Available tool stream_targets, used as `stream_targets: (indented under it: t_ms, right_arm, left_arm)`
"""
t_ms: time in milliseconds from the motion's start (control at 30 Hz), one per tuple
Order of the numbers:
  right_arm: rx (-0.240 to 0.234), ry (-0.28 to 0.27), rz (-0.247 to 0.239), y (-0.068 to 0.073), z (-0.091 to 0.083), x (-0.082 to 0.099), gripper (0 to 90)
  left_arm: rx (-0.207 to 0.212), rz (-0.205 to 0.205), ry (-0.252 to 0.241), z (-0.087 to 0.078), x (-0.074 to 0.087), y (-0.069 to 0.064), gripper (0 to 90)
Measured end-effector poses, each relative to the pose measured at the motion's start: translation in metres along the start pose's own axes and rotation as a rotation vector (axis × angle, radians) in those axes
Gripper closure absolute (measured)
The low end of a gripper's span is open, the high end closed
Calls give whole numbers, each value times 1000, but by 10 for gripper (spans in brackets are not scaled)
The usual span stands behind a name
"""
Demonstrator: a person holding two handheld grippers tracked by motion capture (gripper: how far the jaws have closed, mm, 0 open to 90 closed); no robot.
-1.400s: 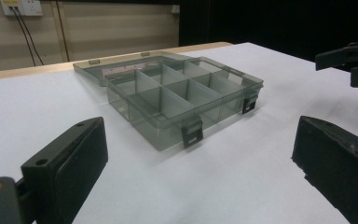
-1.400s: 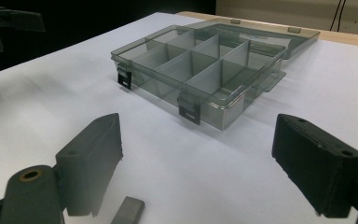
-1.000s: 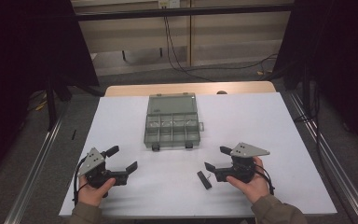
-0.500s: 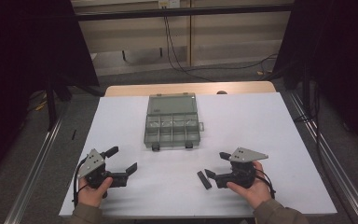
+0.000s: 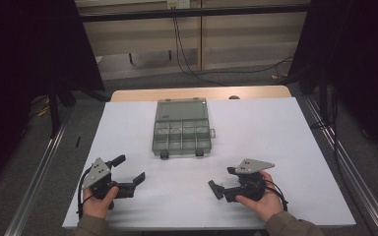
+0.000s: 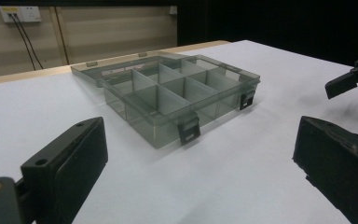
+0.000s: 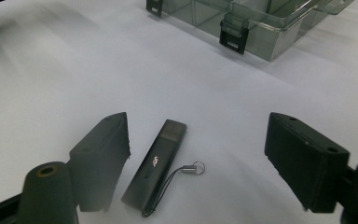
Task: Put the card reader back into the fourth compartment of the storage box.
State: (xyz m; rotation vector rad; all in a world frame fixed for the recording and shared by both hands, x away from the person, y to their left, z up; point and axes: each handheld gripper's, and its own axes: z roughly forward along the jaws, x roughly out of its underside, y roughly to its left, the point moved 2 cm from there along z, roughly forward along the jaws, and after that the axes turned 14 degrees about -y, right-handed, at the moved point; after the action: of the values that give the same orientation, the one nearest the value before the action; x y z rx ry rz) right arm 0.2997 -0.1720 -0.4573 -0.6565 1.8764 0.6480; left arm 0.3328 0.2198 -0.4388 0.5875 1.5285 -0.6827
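a usb stick point(image 7: 156, 164) lies on the table point(image 5: 285, 142), in front of the compartment box point(image 5: 182, 130).

Both hands rest low at the near edge. The black two-jaw left gripper point(image 5: 128, 171) has its jaws wide apart. The black two-jaw right gripper point(image 5: 215, 188) has jaws apart, just been closing a little.

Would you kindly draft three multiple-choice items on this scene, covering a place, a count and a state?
1. Where does the black USB stick lie?
A. in the box
B. on the table between the right gripper's jaws
C. on the floor

2. How many black latches show on the clear organiser box's front?
A. two
B. four
C. none

3. The box's lid is:
A. closed
B. missing
C. open, lying flat behind

Answers: 1 B, the stick rests on white table, jaws either side, apart from it. 2 A, two clasps. 3 C, the compartments are uncovered.
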Motion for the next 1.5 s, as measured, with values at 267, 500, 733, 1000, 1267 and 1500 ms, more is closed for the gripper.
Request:
stream_targets:
  t_ms: [267, 500, 733, 1000, 1267, 1500]
  right_arm:
    - [-18, 57, 3, 2, 2, 3, 297]
    - [-45, 96, 15, 3, 1, 4, 384]
    - [-79, 147, 8, 10, 3, 5, 443]
    - [-70, 200, -88, 21, 9, 8, 492]
    - [-56, 207, -121, 20, 13, 6, 597]
    - [-63, 214, -147, 21, 17, 3, 719]
  left_arm:
    - [-2, 4, 10, 1, 1, 1, 31]
    - [-2, 10, 16, 1, 2, 1, 31]
    - [-6, 11, 11, 0, 1, 1, 31]
    - [-4, 12, 13, 1, 1, 0, 32]
    - [-2, 17, 18, 1, 2, 1, 32]
    - [1, 13, 20, 2, 2, 0, 32]
